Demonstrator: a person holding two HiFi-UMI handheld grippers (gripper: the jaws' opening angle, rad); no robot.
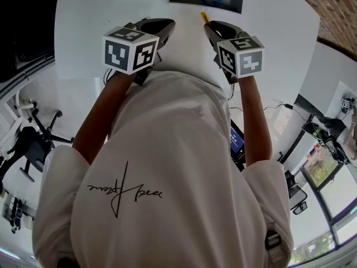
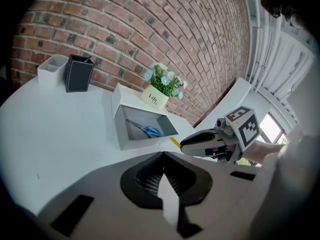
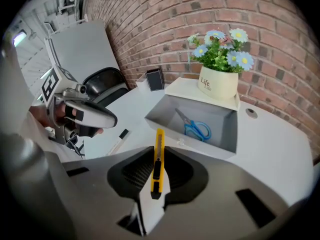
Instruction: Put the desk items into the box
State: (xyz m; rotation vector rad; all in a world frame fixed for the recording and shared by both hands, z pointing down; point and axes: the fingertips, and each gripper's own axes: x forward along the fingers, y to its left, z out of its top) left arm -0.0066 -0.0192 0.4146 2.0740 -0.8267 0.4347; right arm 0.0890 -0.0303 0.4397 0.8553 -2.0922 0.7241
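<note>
My right gripper [image 3: 156,180] is shut on a yellow utility knife [image 3: 158,154], which points forward at the open grey box [image 3: 165,121]. Blue-handled scissors [image 3: 196,126] lie inside the box. From the head view the box [image 1: 178,1] sits at the table's far edge, with both grippers held just short of it: left gripper [image 1: 160,25], right gripper [image 1: 215,31], and the knife tip [image 1: 204,17] poking out. My left gripper [image 2: 162,176] is shut with nothing in it. A black-and-white marker pen [image 3: 119,139] lies on the table left of the box.
A pot of flowers [image 3: 217,81] stands on the box lid behind the box, against the brick wall. A black holder [image 2: 79,74] and a white holder [image 2: 51,69] stand further left along the wall. A small round fitting [image 3: 251,113] is set in the table right of the box.
</note>
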